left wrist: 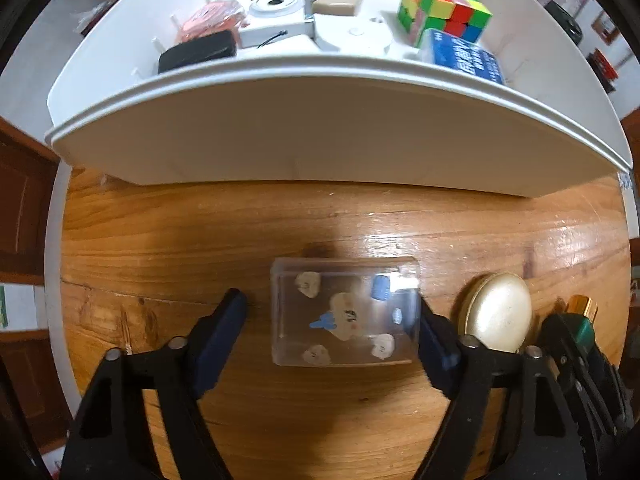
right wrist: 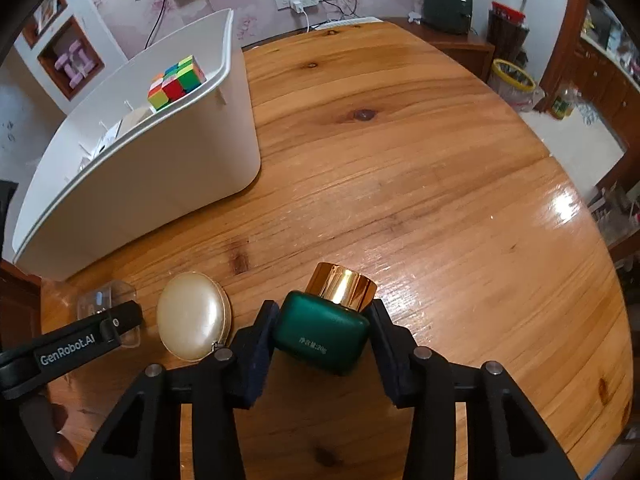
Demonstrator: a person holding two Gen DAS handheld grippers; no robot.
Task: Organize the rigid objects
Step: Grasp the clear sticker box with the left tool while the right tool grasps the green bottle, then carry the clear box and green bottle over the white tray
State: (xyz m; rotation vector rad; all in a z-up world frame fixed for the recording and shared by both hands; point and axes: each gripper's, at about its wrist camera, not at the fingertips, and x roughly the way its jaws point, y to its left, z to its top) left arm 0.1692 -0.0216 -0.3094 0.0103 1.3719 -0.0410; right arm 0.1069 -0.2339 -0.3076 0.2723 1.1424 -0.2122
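While the left gripper (left wrist: 334, 316) straddles the clear box (left wrist: 345, 313) on the bench (right wrist: 420, 168), fingers not yet clamped, the right gripper (right wrist: 323, 334) grasps the green jar (right wrist: 322, 338) beside the pearl compact (right wrist: 192, 316).

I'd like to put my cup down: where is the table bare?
Bare wood lies right of the bin and beyond the green jar. It is crowded near the front edge: clear box, pearl case, jar, both grippers.
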